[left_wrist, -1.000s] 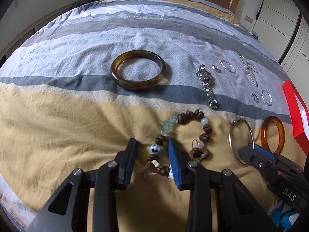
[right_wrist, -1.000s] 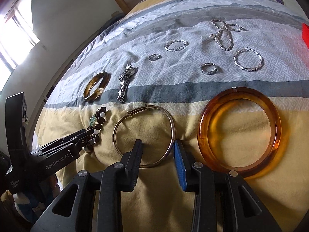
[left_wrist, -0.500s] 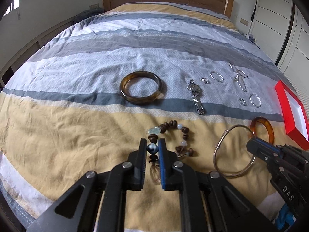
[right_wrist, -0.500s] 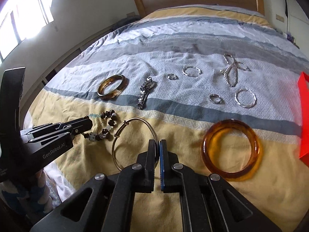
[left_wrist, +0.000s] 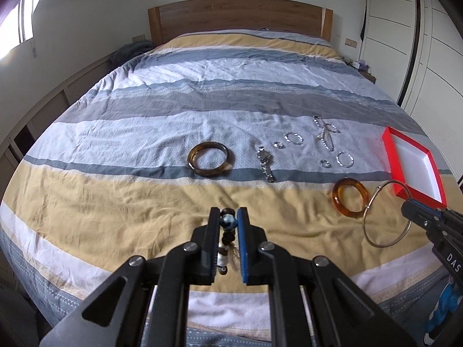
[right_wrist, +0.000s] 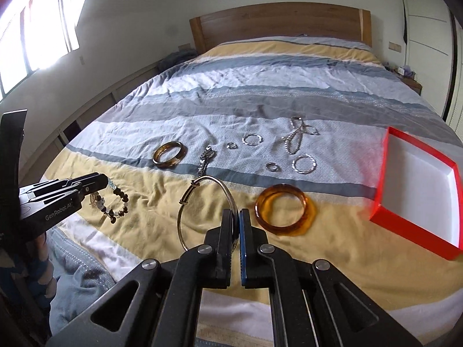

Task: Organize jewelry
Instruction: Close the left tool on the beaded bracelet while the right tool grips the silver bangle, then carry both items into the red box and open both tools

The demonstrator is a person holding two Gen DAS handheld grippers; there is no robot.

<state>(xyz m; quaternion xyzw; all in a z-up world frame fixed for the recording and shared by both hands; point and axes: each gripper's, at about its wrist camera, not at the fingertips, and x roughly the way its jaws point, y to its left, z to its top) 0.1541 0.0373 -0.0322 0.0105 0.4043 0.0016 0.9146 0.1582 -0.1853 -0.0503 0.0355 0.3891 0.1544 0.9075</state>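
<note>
My left gripper (left_wrist: 227, 222) has its jaws drawn nearly together on the bead bracelet (left_wrist: 227, 223). A blue-white bead sits pinched between the pads at the tips, and the rest of the strand hangs down in the gap toward 6 o'clock, clear of the bedspread (left_wrist: 115, 208). From the right wrist view the bracelet (right_wrist: 115, 202) dangles below the left gripper (right_wrist: 105, 183) at 9 o'clock.

My right gripper (right_wrist: 235, 217) has its jaws closed tight on the wire bangle (right_wrist: 202, 202). The rim is clamped at the tips, and the hoop stands out toward 10 o'clock, tilted and lifted off the cloth. In the left wrist view the bangle (left_wrist: 385, 217) hangs off the right gripper (left_wrist: 405, 206) at 3 o'clock.

Just past the right tips, at 1 o'clock, the amber bangle (right_wrist: 285, 214) lies flat on the yellow stripe. The red box (right_wrist: 379, 173) lies open at 2 to 3 o'clock, its white inside showing.

Farther out, on the grey-blue stripes from 11 to 1 o'clock: dark bangle (right_wrist: 169, 154), watch (right_wrist: 206, 159), small ring (right_wrist: 231, 145), silver hoop (right_wrist: 252, 139), chain (right_wrist: 295, 138), second ring (right_wrist: 272, 166), twisted hoop (right_wrist: 303, 164). All lie apart from one another and well apart from both grippers.

Headboard (right_wrist: 280, 23) at 12 o'clock, farthest.
</note>
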